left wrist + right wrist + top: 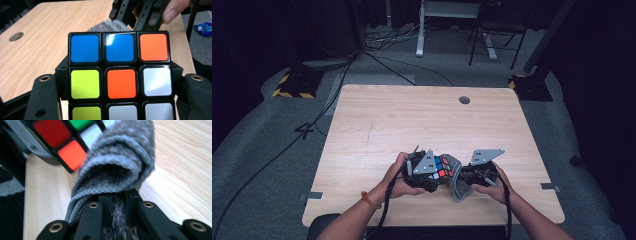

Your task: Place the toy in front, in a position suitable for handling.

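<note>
Above the pale wooden tabletop [412, 120], our left tongs [117, 82] clamped the multicoloured plastic puzzle cube [120, 75] while our right tongs [117, 205] pinched the folded grey fuzzy cloth [117, 162] against it.

The desk [422, 120] has a light wooden top with fine grain running along it and rounded corners. A round cable hole [464, 100] sits near its far edge, right of the middle; in the left gripper view the same hole [16, 36] shows at the left on bare wood. Most of the top lies bare. Whether the grey cloth [457, 180] near the front edge rests on the wood cannot be told. The desk stands on a grey carpeted floor [267, 165], where black cables [319, 117] trail past its left side and two small metal plates [311, 196] lie flat by its front corners.
</note>
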